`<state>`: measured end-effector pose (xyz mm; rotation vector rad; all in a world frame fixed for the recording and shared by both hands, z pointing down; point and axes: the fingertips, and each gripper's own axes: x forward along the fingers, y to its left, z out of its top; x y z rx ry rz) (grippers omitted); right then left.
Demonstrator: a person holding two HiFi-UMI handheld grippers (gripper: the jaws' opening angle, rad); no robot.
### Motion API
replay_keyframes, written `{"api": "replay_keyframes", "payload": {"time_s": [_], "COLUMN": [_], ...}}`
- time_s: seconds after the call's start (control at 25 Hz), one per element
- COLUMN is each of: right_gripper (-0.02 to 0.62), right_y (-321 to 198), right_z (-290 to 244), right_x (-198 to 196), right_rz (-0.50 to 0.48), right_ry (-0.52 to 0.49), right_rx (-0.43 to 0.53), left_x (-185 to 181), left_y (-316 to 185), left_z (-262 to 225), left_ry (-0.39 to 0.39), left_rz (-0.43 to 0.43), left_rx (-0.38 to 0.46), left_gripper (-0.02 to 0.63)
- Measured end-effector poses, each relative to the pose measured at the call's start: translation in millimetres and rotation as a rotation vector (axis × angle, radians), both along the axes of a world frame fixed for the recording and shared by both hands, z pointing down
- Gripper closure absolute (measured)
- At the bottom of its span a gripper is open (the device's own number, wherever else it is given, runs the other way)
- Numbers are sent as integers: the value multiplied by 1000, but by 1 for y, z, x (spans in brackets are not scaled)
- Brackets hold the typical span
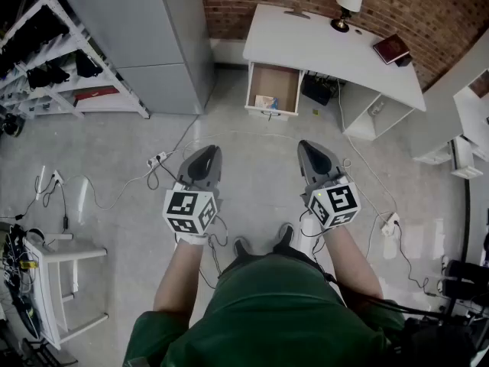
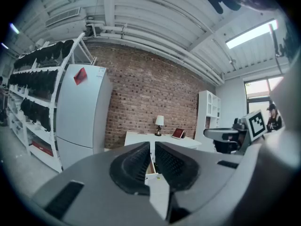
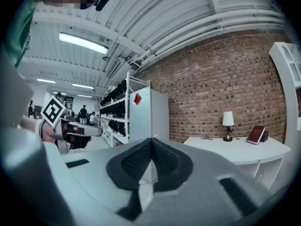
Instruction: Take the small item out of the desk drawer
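A white desk stands against the brick wall, well ahead of me. Its drawer is pulled open, and a small pale item lies near the drawer's front edge. My left gripper and right gripper hang side by side over the floor, well short of the desk. Both are shut with nothing between the jaws. In the left gripper view the gripper points at the desk, and a sliver of the drawer shows through the jaws. The right gripper view shows its gripper aimed left of the desk.
A lamp and a red book sit on the desk. A grey cabinet and a shelving rack stand at the left. Cables and a power strip lie on the floor. A small white table is at my left.
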<state>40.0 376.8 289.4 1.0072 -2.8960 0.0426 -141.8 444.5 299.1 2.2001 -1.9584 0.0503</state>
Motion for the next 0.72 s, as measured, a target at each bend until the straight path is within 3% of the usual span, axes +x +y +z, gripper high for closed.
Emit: {"api": "replay_keyframes", "payload": {"time_s": [0.72], "right_gripper": [592], "right_y": [-92], "right_z": [21], "right_x": [125], "right_rz": [-54], "right_ry": [-71], "right_rx": [-91], "left_x": [133], "left_y": [-95], "left_z": [1], "left_ry": [-29], "left_rz": [-29], "left_rx": [-37], "left_gripper": [581]}}
